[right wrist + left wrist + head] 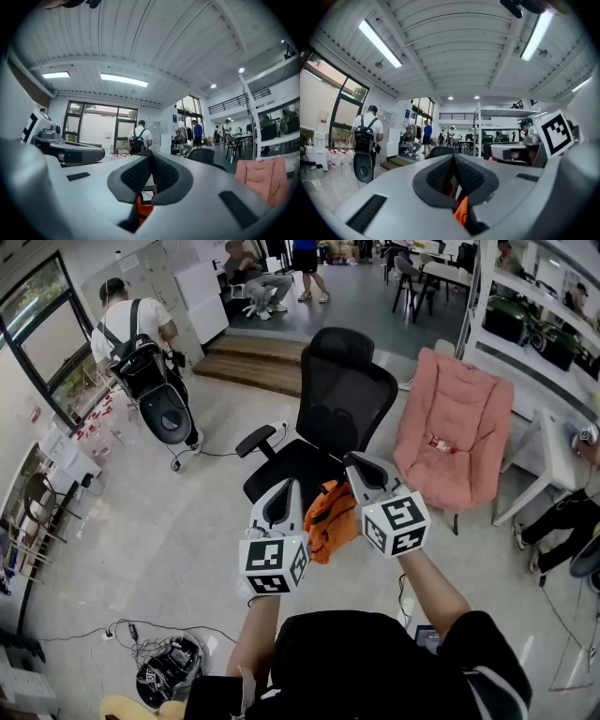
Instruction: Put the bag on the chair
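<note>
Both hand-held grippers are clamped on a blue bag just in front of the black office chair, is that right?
The bag is orange, not blue, as the head view shows. The rest stands: the left hand-held gripper and right hand-held gripper are both clamped on it, just in front of the black office chair.

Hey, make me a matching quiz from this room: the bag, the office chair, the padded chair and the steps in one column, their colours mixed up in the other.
Things:
1. bag
2. office chair
3. padded chair
4. steps

Colours:
A. pink
B. brown
C. orange
D. black

Pairs: 1-C, 2-D, 3-A, 4-B.
</note>
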A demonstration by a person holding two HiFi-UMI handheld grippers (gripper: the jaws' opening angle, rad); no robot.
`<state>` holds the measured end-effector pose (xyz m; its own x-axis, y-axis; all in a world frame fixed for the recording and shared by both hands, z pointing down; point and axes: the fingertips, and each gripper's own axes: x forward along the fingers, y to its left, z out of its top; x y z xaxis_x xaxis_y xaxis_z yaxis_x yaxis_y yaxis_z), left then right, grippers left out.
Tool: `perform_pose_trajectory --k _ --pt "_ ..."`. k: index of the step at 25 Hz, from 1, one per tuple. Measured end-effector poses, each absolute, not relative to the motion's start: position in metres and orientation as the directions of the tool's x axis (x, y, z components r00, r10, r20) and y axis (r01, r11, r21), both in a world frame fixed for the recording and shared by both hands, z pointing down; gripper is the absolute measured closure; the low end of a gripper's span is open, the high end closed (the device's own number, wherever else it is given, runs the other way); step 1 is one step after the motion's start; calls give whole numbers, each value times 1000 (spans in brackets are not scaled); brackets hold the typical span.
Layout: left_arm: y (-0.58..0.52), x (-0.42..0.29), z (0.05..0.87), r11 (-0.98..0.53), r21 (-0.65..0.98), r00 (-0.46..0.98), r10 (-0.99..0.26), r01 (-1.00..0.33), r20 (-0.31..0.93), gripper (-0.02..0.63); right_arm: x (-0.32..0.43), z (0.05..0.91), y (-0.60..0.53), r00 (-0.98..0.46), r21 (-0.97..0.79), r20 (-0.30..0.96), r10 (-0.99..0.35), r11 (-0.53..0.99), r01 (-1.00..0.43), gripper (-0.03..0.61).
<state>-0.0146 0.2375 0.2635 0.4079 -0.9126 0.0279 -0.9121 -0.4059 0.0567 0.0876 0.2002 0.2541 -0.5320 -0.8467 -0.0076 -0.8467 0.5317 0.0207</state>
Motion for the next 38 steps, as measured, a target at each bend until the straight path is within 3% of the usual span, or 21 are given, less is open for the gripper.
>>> perform_pose_trajectory --k 38 --pt "227 -16 277 -374 69 378 -924 -925 60 603 88 268 184 -547 -7 29 -837 547 -837 575"
